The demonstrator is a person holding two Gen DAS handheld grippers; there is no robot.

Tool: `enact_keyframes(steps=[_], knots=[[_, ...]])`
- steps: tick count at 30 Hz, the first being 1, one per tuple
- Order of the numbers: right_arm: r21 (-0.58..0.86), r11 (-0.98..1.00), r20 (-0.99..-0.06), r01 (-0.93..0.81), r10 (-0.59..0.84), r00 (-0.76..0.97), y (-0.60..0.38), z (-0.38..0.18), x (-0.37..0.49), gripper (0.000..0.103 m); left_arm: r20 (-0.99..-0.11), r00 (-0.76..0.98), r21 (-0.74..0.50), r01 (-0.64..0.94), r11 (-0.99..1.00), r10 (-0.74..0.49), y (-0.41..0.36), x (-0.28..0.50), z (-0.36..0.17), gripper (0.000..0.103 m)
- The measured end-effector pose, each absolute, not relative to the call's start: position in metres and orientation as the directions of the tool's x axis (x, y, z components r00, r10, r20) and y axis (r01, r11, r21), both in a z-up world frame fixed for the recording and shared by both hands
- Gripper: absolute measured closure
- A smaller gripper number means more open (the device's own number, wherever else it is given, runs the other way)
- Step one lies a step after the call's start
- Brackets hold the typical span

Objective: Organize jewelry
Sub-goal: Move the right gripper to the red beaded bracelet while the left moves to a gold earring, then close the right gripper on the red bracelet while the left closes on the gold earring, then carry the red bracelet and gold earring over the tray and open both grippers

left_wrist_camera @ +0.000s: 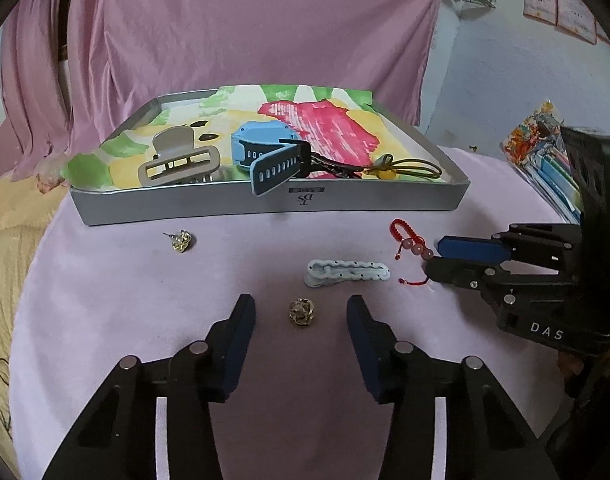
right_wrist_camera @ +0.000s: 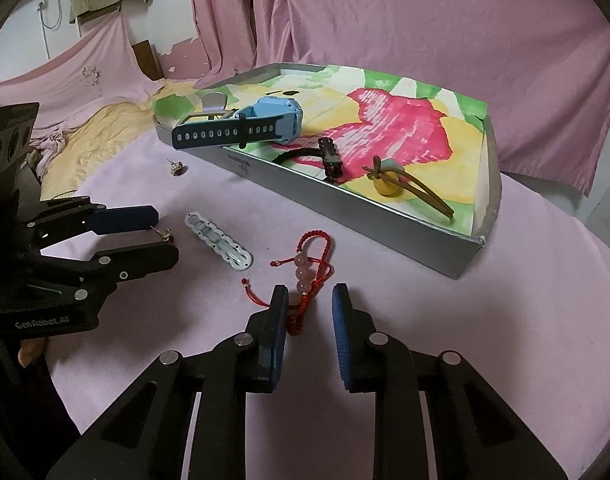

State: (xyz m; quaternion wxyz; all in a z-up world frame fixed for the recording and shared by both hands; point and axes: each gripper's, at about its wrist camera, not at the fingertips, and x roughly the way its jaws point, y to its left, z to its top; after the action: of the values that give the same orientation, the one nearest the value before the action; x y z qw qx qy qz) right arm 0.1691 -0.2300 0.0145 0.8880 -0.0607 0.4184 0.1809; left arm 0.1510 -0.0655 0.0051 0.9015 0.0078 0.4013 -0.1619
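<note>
1. The left gripper (left_wrist_camera: 301, 312) is hovering with its jaws released and spread wide, and the gold earring (left_wrist_camera: 302, 313) is lying on the pink surface (left_wrist_camera: 145, 300) right between them, touching neither jaw.
2. The right gripper (right_wrist_camera: 308, 300) is also standing released; the red bracelet (right_wrist_camera: 305, 276) with its pink beads is lying just ahead of its jaws, its cord running in between them and touching the left-hand jaw.
3. The step in hand is probably a double pickup, each piece going to the tray (left_wrist_camera: 265, 202), which is sitting beyond both sets of jaws.
4. To do it well, the left jaws should be sinking until their tips are grazing the cloth, then closing slowly, since so small and rounded an earring is likely to squirt out.
5. The right jaws should be pinching across the beads or the braided part, not the thin loose tails, which may slip.
6. The white hair clip (left_wrist_camera: 347, 273) is lying between the two grippers, ahead of the left jaws; keep clear of it.
7. A second earring (left_wrist_camera: 181, 241) is waiting farther off, left of the left jaws, near the tray wall.
8. The watch (left_wrist_camera: 265, 152) strap is overhanging the tray's near wall, so carry the pieces in high.
</note>
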Motion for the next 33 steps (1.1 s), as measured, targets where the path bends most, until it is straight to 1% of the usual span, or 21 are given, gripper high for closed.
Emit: enact_keyframes(steps=[2,4,8,10,14,17,19,23,33], knots=[[0.043,0.926,-0.765,-0.374,0.271,0.584,-0.23,0.014,0.17,0.083,-0.728,0.627,-0.105,0.299,0.948,-0.278,-0.068,0.152,0.005,0.065],[0.04,0.926,-0.765,-0.376,0.27,0.584,-0.23,0.014,0.17,0.083,-0.729,0.63,-0.09,0.299,0.95,-0.267,-0.07,0.152,0.005,0.067],[0.039,0.925,-0.765,-0.378,0.271,0.584,-0.229,0.015,0.171,0.083,-0.726,0.638,-0.075,0.298,0.952,-0.257,-0.072,0.151,0.004,0.074],[0.045,0.924,-0.764,-0.379,0.276,0.582,-0.228,0.015,0.172,0.083,-0.723,0.644,-0.066,0.296,0.953,-0.25,-0.072,0.149,0.004,0.078],[0.042,0.922,-0.765,-0.384,0.277,0.582,-0.227,0.015,0.173,0.084,-0.72,0.648,-0.058,0.301,0.952,-0.249,-0.073,0.148,0.004,0.09],[0.039,0.913,-0.764,-0.406,0.289,0.576,-0.223,0.015,0.171,0.096,-0.717,0.648,-0.059,0.308,0.949,-0.255,-0.074,0.148,0.003,0.091],[0.01,0.911,-0.765,-0.413,0.273,0.584,-0.218,0.015,0.168,0.096,-0.715,0.647,-0.069,0.314,0.947,-0.267,-0.073,0.148,0.003,0.091],[0.035,0.908,-0.762,-0.419,0.295,0.576,-0.221,0.016,0.165,0.096,-0.708,0.643,-0.101,0.319,0.942,-0.293,-0.07,0.148,0.004,0.091],[0.077,0.911,-0.662,-0.406,0.351,0.663,-0.232,0.035,0.143,0.096,-0.612,0.717,-0.135,0.322,0.937,-0.335,-0.065,0.135,0.028,0.091]])
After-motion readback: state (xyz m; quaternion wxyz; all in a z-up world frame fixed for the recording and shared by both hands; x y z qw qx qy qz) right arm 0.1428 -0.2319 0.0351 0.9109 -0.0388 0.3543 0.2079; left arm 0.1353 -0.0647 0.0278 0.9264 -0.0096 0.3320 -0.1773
